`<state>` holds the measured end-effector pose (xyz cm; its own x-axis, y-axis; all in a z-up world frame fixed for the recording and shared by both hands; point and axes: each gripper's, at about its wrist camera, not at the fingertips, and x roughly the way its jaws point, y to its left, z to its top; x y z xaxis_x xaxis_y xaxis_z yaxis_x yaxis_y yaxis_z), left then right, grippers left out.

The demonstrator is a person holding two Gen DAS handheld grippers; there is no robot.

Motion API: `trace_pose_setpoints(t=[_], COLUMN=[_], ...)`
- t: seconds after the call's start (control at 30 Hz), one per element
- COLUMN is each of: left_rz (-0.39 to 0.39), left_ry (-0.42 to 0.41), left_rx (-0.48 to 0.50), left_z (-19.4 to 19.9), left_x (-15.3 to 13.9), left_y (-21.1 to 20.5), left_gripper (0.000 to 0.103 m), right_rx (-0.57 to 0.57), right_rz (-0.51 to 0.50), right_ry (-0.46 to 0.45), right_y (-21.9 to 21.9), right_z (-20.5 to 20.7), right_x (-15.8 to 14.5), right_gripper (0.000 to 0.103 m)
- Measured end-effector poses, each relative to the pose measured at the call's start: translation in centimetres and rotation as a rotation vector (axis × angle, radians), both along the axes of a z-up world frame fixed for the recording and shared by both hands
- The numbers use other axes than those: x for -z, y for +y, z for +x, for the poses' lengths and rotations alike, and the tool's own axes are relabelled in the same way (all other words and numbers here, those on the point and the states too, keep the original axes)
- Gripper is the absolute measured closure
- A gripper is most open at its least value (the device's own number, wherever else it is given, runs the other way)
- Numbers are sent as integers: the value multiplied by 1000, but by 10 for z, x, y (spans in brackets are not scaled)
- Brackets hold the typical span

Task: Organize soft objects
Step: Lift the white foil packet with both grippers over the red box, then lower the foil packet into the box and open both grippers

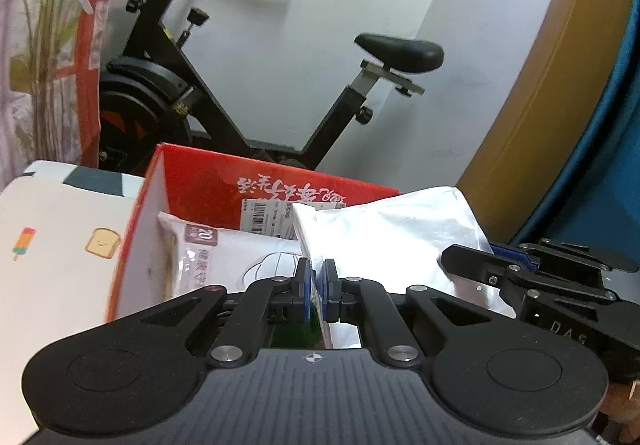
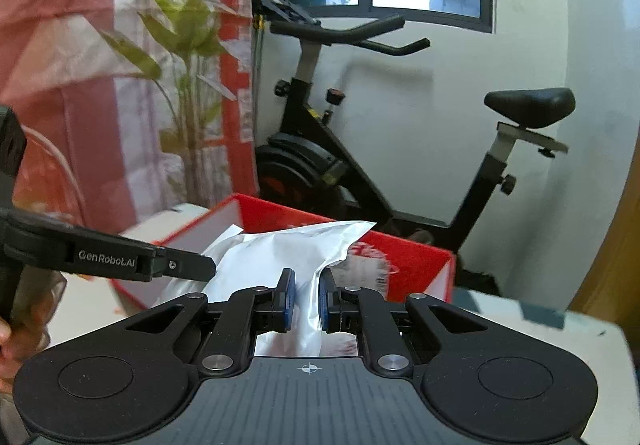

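A silver foil pouch (image 1: 392,233) is held by both grippers above an open red box (image 1: 280,185). My left gripper (image 1: 317,285) is shut on the pouch's left edge. My right gripper (image 2: 307,297) is shut on the pouch (image 2: 288,257) too; it shows at the right of the left wrist view (image 1: 520,277). A white packet with a pink label (image 1: 224,257) lies inside the box. The box also shows in the right wrist view (image 2: 408,257), and so does the left gripper's finger (image 2: 120,257).
The box stands on a white table with cartoon prints (image 1: 52,245). A black exercise bike (image 1: 224,85) stands behind it against a white wall. A plant and a red-and-white curtain (image 2: 172,57) are at the left. A brown panel (image 1: 540,85) is at the right.
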<state>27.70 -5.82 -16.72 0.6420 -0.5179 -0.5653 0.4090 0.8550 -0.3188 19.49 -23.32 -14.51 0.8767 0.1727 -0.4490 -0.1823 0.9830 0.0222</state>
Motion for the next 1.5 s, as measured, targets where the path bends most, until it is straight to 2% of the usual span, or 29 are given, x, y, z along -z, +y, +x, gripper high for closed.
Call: trace_pose_setpoints(t=[0.13,0.3,0.53,0.63,0.7,1.07,1.2,1.33,1.47,1.5], left_rz=[40,75,140,153,164,167,166,156,160,165], left_ry=[39,101,118,117,113,158,137,113,95,89], left_rx=[18,56,68,64,65,45,36,21,11,7], left_z=[14,31,39,39,40,49,47,44,39,37], left_x=[14,33,44,45,44,53,51,44,37,35], left_y=[-19,-30,-30,-24,-24,-17,-14,-9,-7,-6], left_gripper=[97,97,96,96,96,96,96,95,95,95], right_rx=[18,19,24,12,5,-30,-22,-4,24,36], right_rz=[-78,-128,-79,-89,-61,-2,-1,-28,-13,-17], right_ry=[19,74,176,242,300,551,643,687,713,708], right_y=[-5,-11,-22,-16,-15,1,3,8,6,6], right_z=[23,39,56,69,78,128,139,141,138,136], right_x=[11,33,60,71,77,97,110,115,117,116], right_gripper=[91,91,91,90,90,89,89,88,79,74])
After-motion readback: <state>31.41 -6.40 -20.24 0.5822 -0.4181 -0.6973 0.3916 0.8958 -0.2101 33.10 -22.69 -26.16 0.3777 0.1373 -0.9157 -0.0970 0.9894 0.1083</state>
